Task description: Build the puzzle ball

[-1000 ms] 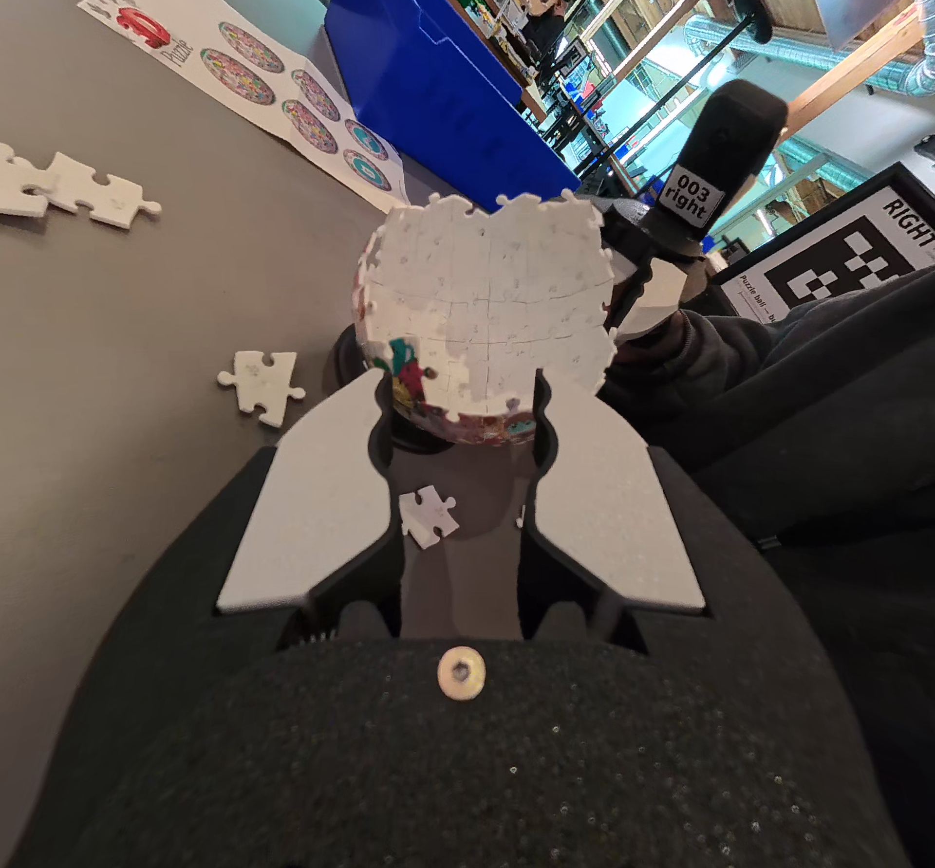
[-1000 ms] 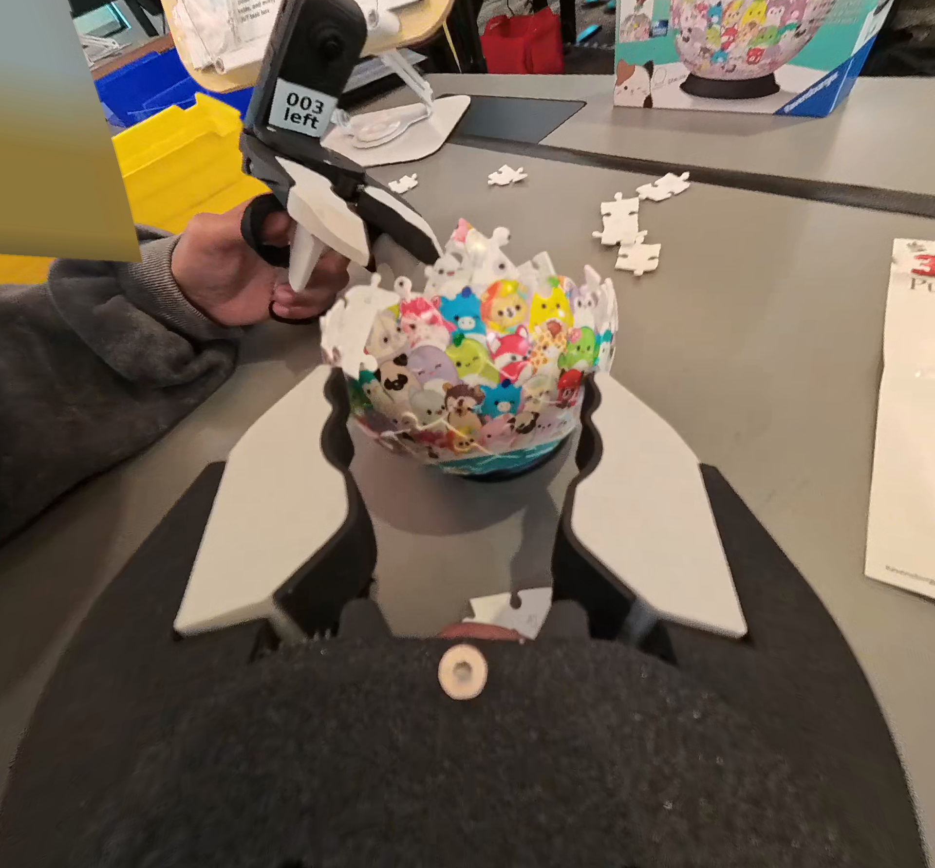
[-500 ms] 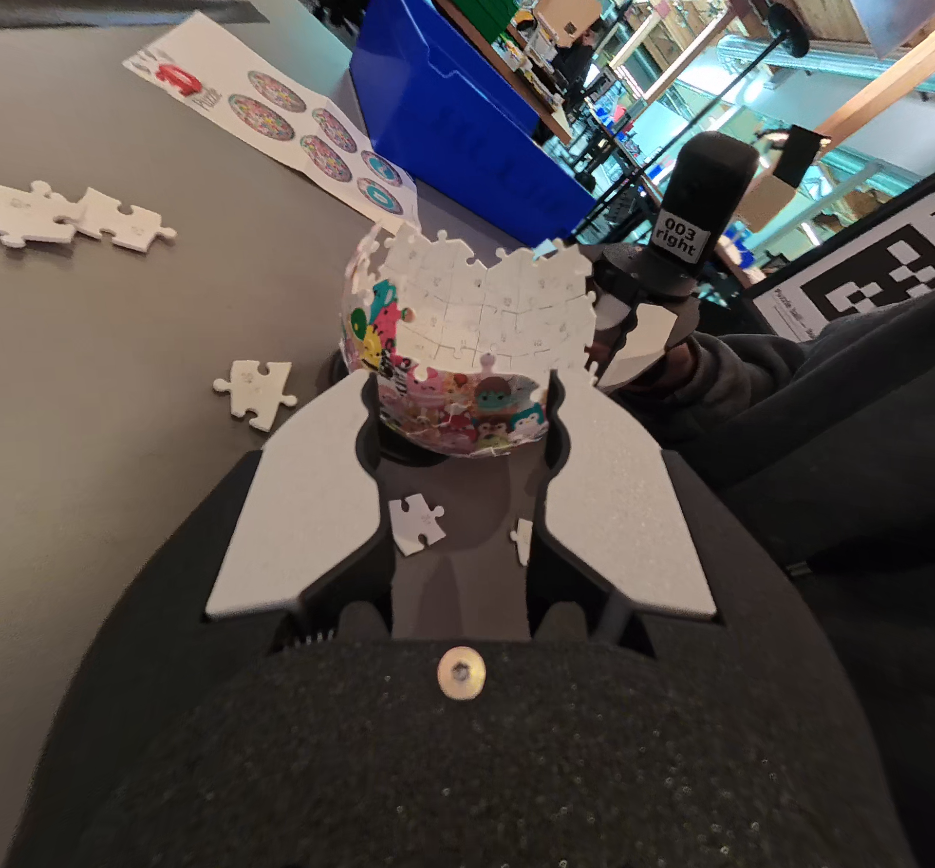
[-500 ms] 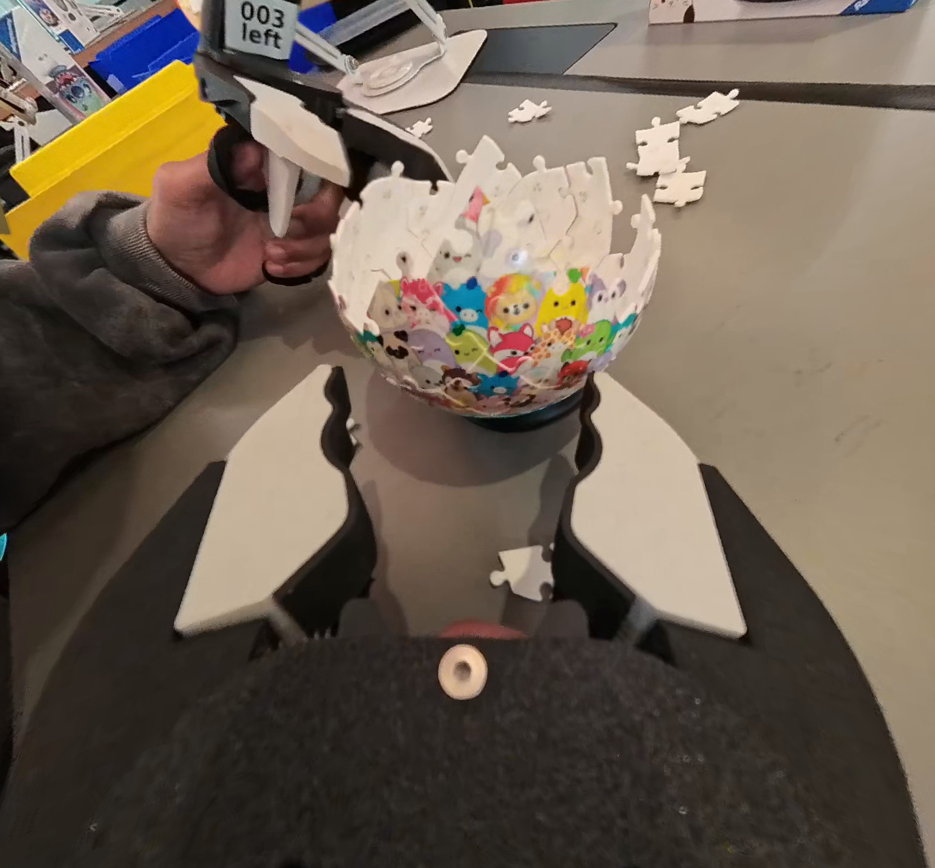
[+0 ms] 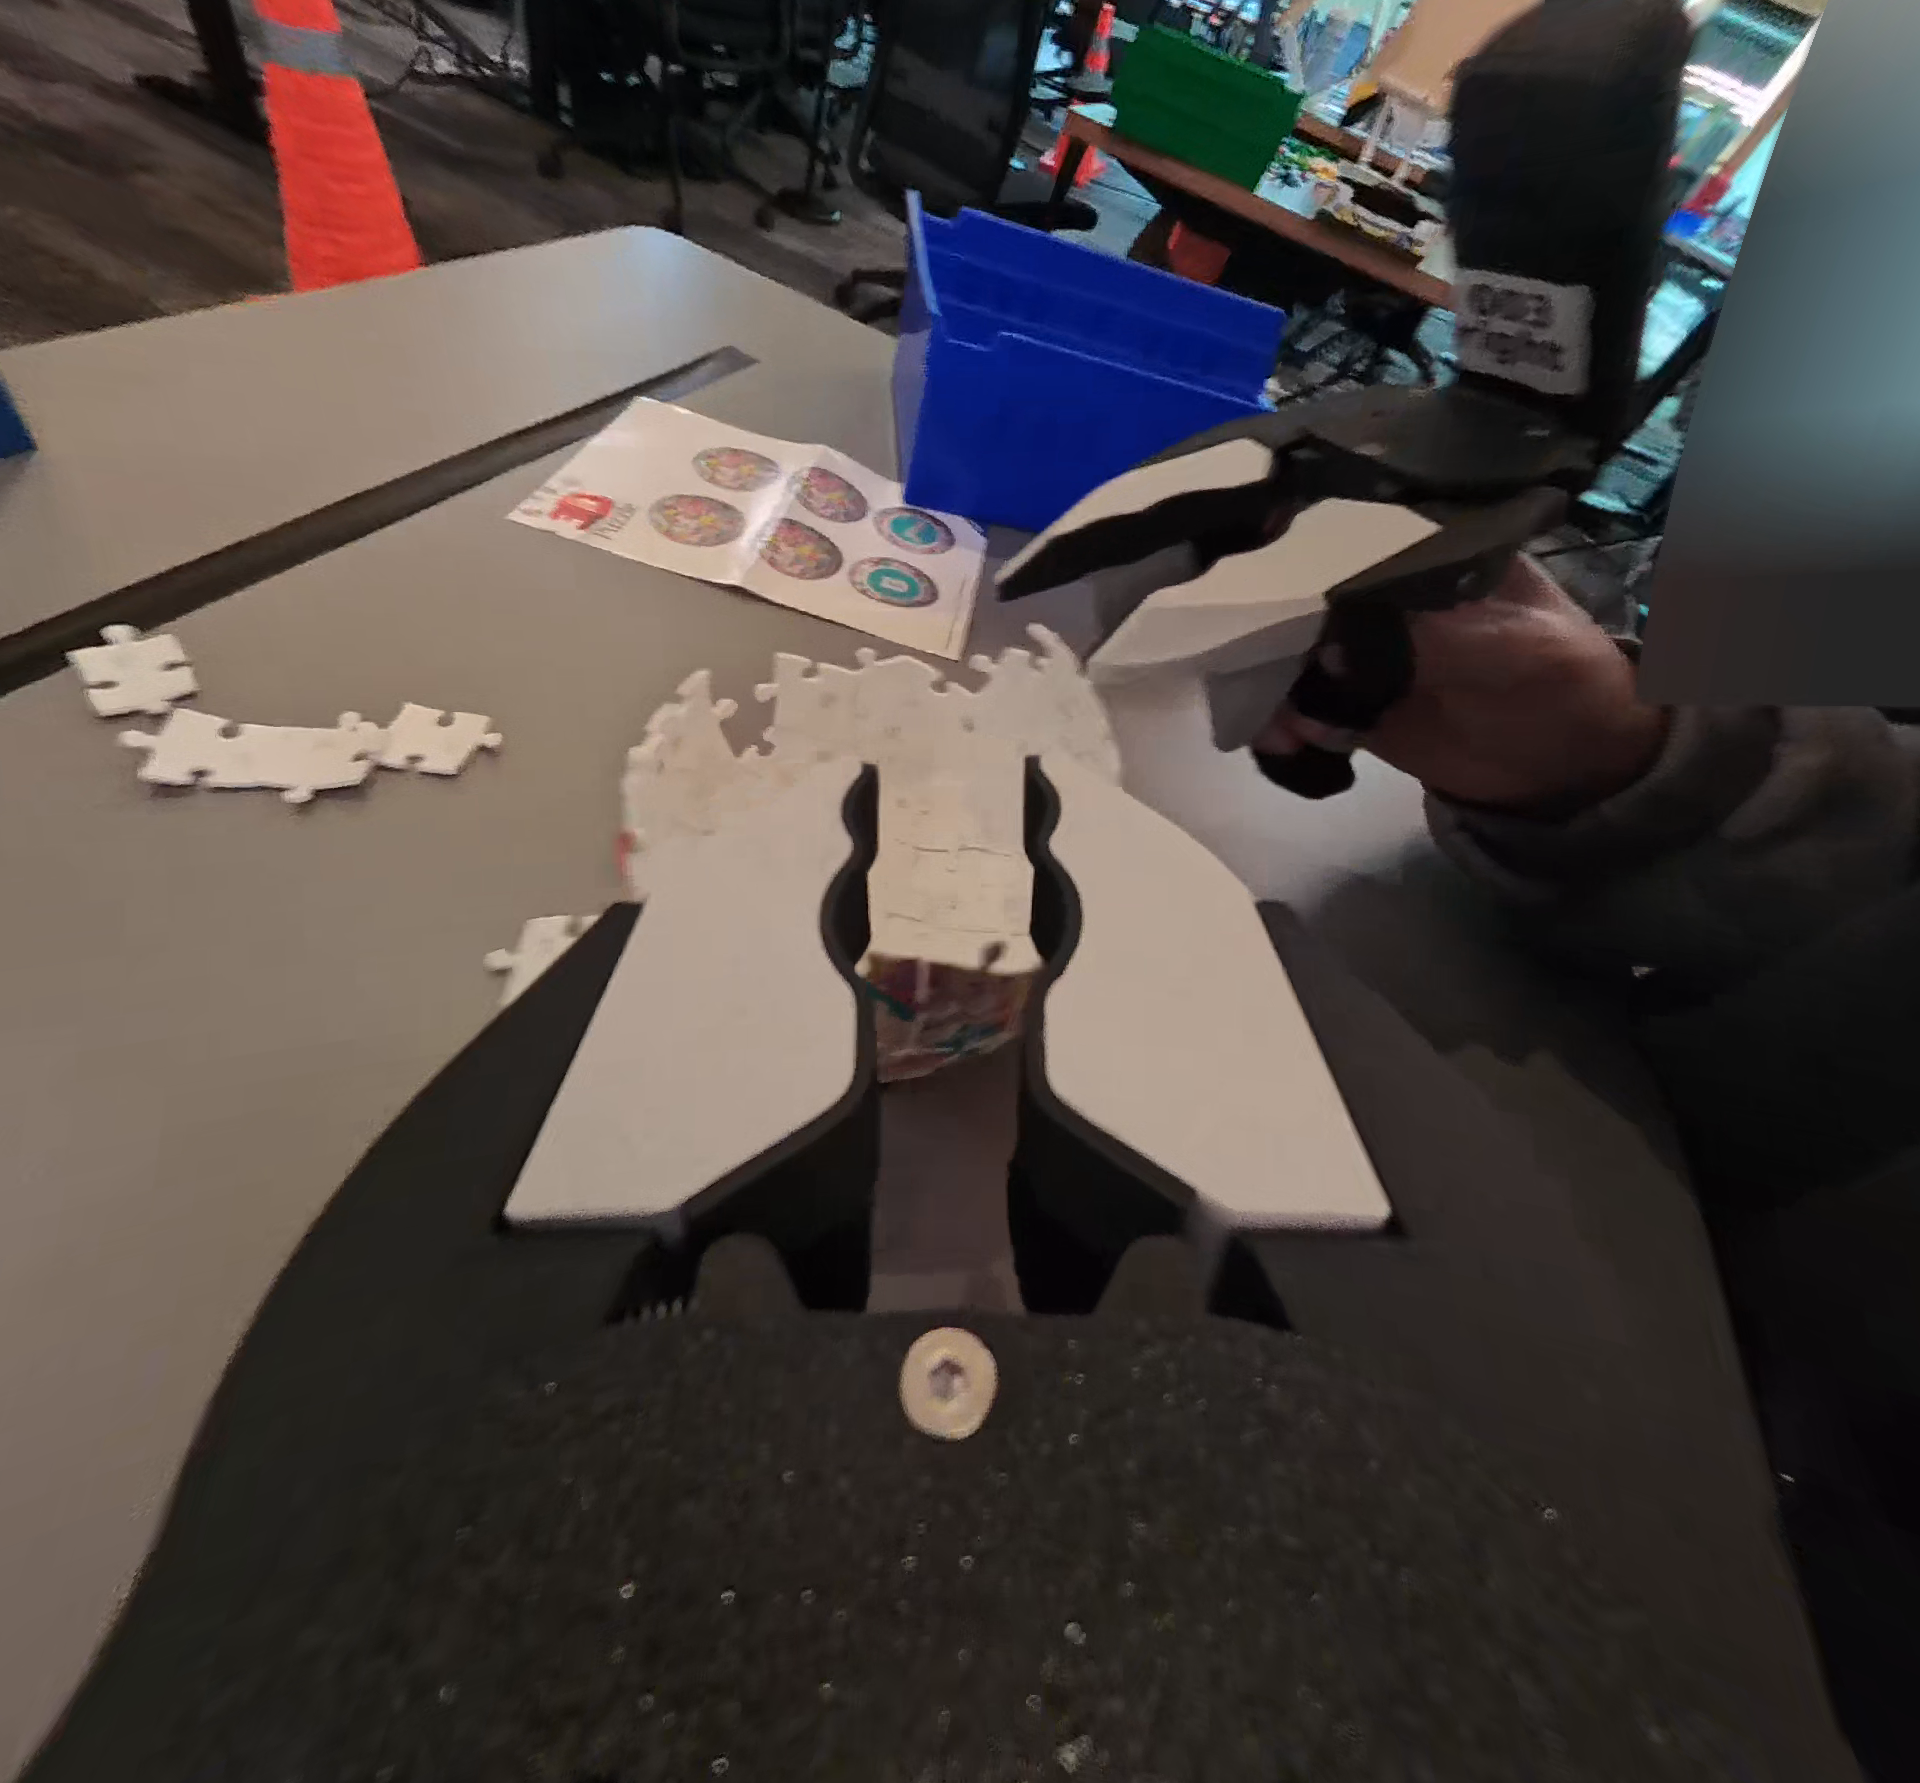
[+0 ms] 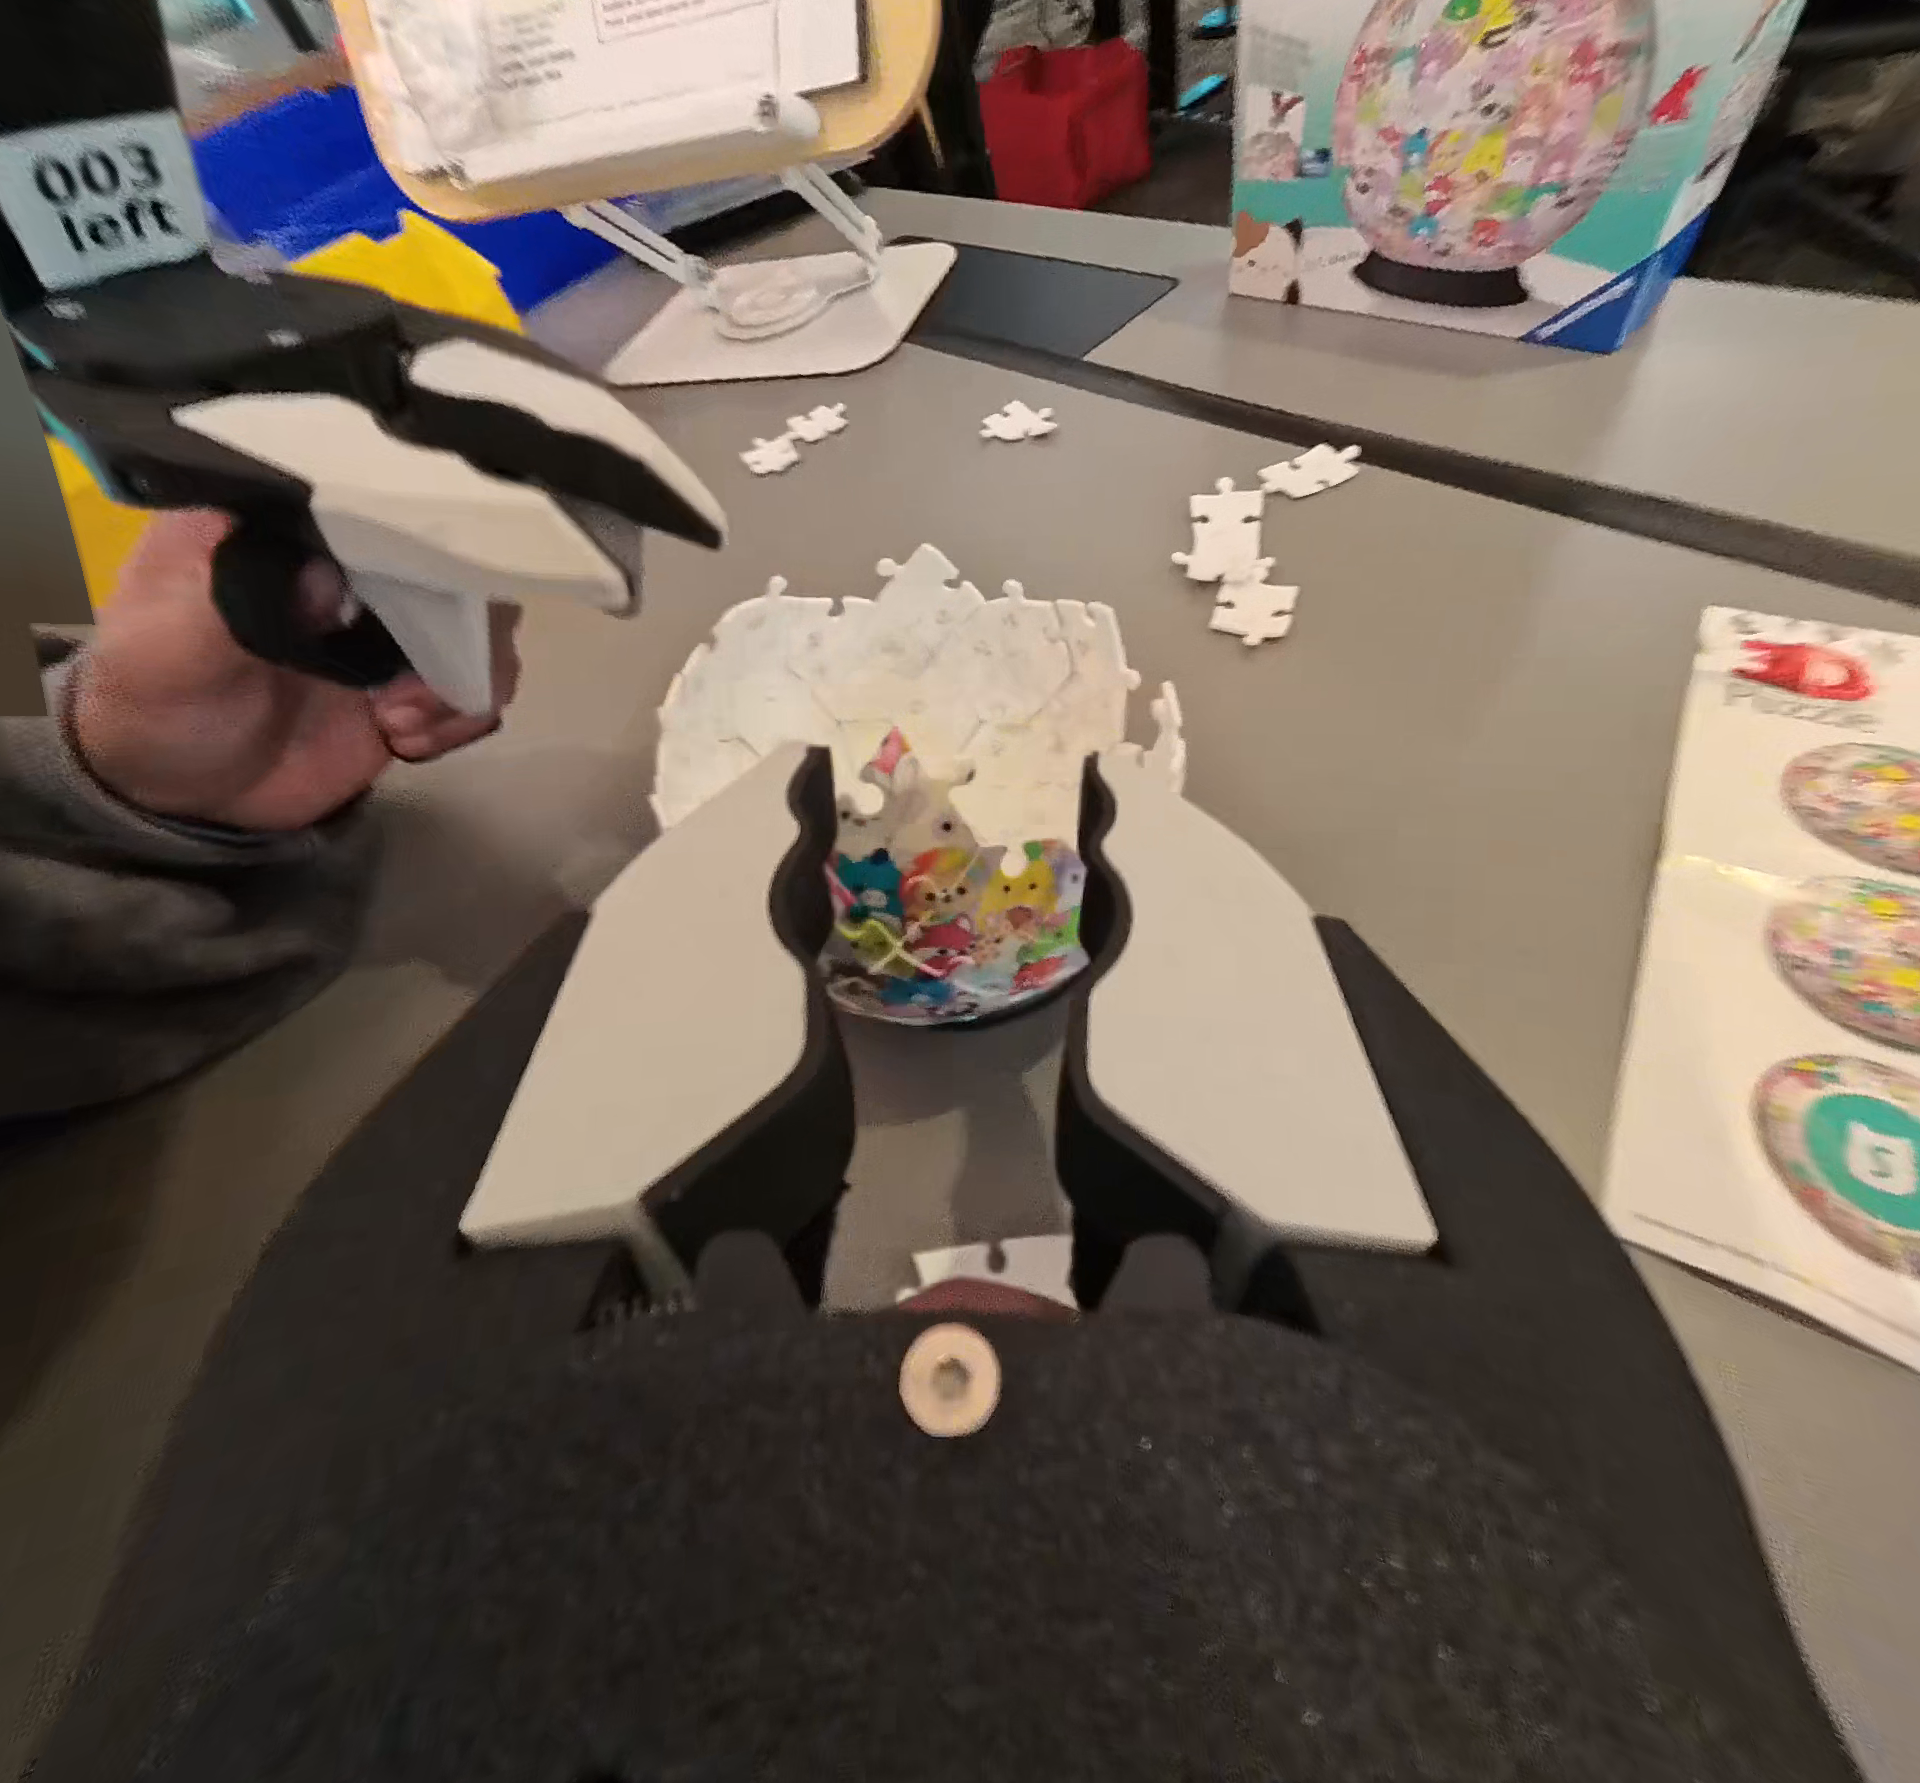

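Note:
The half-built puzzle ball (image 6: 935, 902) is an open bowl, white inside and covered in colourful cartoon animals outside, standing on a dark base on the grey table. It also shows in the left wrist view (image 5: 894, 725). My left gripper (image 5: 951, 783) hovers over the bowl's rim, jaws partly apart and empty. It shows in the right wrist view (image 6: 665, 559) to the upper left of the bowl. My right gripper (image 6: 951, 762) hovers over the opposite side, jaws also partly apart and empty. It shows in the left wrist view (image 5: 1049, 621), held in a hand.
Loose white pieces (image 5: 260, 757) lie on the table at the left, with more beyond the bowl (image 6: 1236, 570). A folded leaflet (image 5: 769, 528), a blue bin (image 5: 1070, 414), the puzzle box (image 6: 1486, 102) and a sheet on a stand (image 6: 623, 19) ring the work area.
Both grippers have risen and tilted forward, so they look down over the bowl's rim. Both sets of jaws stand closer together than before. The bowl has stayed on its base.

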Demonstrator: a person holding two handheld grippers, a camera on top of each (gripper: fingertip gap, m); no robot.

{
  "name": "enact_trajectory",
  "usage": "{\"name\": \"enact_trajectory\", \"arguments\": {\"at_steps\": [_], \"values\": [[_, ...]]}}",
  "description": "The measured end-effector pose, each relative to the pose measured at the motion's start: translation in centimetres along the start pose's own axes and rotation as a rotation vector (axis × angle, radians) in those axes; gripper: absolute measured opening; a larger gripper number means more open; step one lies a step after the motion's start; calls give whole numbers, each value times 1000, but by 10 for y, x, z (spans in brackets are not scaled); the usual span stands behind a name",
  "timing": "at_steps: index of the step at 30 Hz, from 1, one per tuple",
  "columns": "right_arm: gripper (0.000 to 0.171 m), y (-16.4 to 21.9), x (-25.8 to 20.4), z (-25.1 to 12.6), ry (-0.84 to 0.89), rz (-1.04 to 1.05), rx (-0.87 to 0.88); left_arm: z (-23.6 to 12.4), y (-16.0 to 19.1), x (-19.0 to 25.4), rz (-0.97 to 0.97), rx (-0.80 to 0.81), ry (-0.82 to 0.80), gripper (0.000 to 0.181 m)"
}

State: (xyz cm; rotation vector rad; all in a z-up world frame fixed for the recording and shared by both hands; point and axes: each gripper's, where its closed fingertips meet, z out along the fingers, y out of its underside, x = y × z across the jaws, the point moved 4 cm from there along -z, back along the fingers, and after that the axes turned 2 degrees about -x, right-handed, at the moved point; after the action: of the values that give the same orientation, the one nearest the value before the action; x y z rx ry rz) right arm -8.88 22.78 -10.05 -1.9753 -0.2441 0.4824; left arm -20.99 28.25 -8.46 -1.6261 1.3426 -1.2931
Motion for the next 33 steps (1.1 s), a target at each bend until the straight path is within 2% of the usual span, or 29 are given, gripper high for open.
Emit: {"name": "enact_trajectory", "arguments": {"at_steps": [10, 33], "values": [[51, 11, -15, 1, -96, 22, -1, 30, 27, 39, 44, -119, 12, 26], [57, 42, -47, -4, -116, -37, -43, 33, 70, 41, 114, -258, -32, 35]]}}
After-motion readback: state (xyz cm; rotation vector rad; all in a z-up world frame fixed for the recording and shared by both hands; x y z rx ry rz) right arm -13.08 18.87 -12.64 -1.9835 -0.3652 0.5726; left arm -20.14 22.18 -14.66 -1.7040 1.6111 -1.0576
